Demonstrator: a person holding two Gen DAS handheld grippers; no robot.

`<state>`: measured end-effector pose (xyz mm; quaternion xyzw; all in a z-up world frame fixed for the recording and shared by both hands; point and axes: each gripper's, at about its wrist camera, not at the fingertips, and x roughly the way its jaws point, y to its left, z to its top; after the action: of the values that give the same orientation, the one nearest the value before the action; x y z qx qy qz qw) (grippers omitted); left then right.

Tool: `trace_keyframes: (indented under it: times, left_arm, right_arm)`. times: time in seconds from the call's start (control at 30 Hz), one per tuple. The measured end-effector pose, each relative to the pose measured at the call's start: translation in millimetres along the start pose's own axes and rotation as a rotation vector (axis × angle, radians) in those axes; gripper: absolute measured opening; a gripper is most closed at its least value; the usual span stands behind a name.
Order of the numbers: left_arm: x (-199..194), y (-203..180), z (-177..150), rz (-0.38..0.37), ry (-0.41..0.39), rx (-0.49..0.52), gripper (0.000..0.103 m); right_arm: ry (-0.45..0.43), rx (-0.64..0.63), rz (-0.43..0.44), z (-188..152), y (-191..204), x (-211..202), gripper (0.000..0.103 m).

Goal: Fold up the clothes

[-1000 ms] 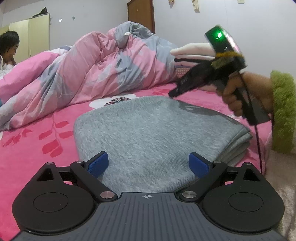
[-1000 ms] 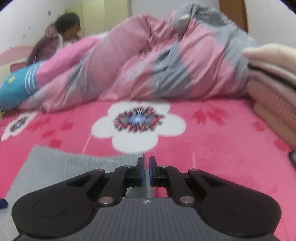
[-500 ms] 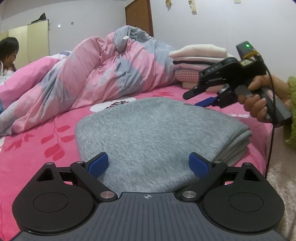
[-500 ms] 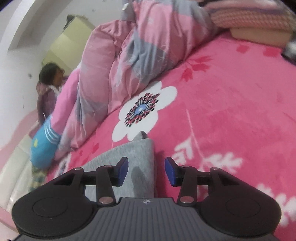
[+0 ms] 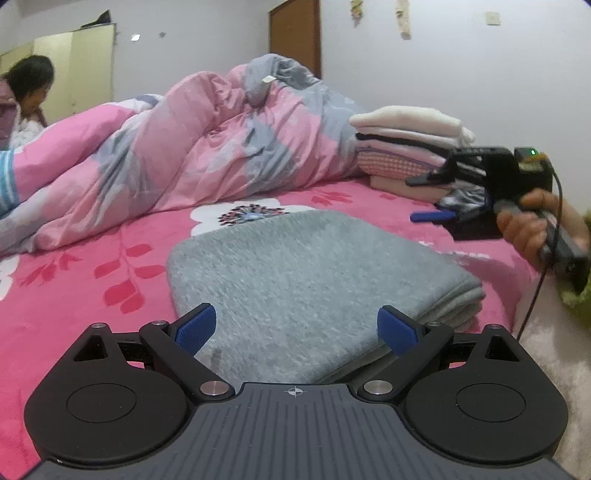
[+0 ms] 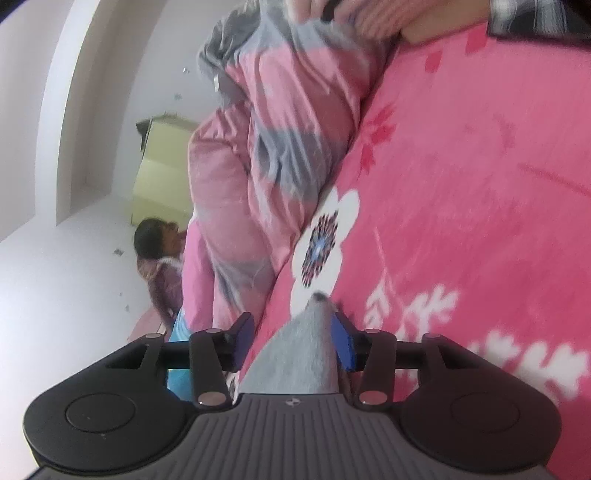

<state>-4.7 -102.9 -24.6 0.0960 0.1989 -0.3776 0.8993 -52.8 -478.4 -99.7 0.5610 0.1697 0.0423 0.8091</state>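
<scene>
Centrally, a folded grey garment (image 5: 314, 280) lies flat on the pink floral bedspread (image 5: 85, 295), its stacked folded edges showing at the right side near the bed's edge. Left gripper (image 5: 295, 328) hovers low over the garment's near end, blue pads (image 5: 194, 328) spread wide, holding nothing. Right gripper (image 6: 291, 341), camera rolled sideways, has its pads apart on either side of a grey corner of the garment (image 6: 310, 343); right pad just beside or touching the cloth, left pad clear of it, no grip. In the left wrist view the right gripper (image 5: 428, 197) is off to the right of the garment, held in the person's hand (image 5: 532, 225).

Beyond the garment: white flower print (image 5: 243, 216) on the spread, then a rumpled pink-and-grey quilt (image 5: 207, 147) heaped across the bed. Stack of folded clothes (image 5: 406, 144) to the quilt's right, partly hidden behind the right gripper. Second person (image 5: 27, 92) at far left, by a pale yellow wardrobe (image 5: 74, 70). Brown door (image 5: 295, 33) in the back wall.
</scene>
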Motion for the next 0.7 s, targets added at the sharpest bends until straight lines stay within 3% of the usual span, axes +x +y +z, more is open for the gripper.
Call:
trace_keyframes:
  times: [0.33,0.5,0.7]
  left_arm:
    - [6.9,-7.9,4.6,0.105,0.074,-0.07,0.097]
    - [11.1,-4.2,4.3,0.122,0.089,-0.091,0.096]
    - [14.3,-1.5,-0.4,0.117,0.092,-0.12,0.096]
  right_arm:
    - [0.16,-0.13,-0.037,-15.2,17.2,29.2,0.063]
    - [0.233,-0.201,-0.057,-22.9,26.9,43.3,0.062]
    - [0.278,-0.301,-0.142,-27.2,33.6,63.2,0.054]
